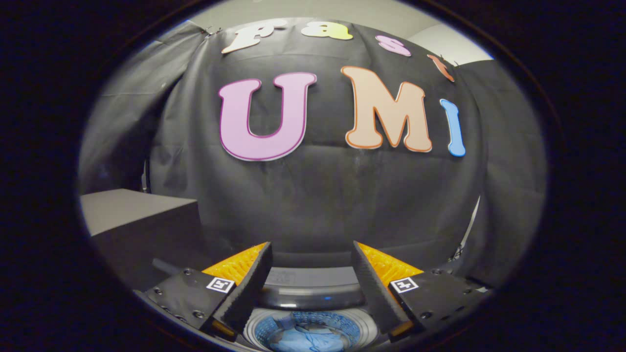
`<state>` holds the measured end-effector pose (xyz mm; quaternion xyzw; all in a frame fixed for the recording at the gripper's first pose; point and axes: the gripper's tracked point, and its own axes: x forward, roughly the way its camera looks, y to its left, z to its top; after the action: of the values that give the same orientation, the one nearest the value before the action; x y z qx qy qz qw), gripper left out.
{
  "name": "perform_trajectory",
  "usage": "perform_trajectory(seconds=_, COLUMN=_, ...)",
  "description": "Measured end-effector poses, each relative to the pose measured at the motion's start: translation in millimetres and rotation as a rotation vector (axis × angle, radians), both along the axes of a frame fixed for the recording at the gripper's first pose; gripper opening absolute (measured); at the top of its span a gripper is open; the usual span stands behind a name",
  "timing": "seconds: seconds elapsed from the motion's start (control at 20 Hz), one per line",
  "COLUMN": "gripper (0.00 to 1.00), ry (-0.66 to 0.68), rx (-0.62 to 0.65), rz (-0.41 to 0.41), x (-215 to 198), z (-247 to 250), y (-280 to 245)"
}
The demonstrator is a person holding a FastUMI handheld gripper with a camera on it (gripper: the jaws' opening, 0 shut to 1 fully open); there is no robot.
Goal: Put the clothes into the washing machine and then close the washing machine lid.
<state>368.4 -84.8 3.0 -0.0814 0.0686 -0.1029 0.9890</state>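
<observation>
Black booth wall | blue clothes (308, 337) crumpled in washing machine (313, 293) drum | gripper (311, 283) released, empty

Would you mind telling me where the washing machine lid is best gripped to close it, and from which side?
Judging from this view, the lid stands raised behind the drum, where blue clothes already lie. Probably grip its upper free edge from the front, above the drum, then pull it forward and down. The gripper is open, holding nothing.
</observation>
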Motion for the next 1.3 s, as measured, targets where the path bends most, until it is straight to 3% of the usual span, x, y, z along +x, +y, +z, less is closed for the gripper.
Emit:
perform_trajectory(seconds=0.65, gripper=0.99, ry=0.025, rx=0.07, rz=0.036, x=-64.1, z=1.9, y=-16.1)
perform_trajectory(seconds=1.0, gripper=0.97, ry=0.069, rx=0.108, rz=0.096, x=-110.6, z=0.4, y=19.3)
perform_trajectory(seconds=1.3, gripper=0.98, ry=0.071, rx=0.04, rz=0.153, x=-150.3, z=-9.9, y=69.2)
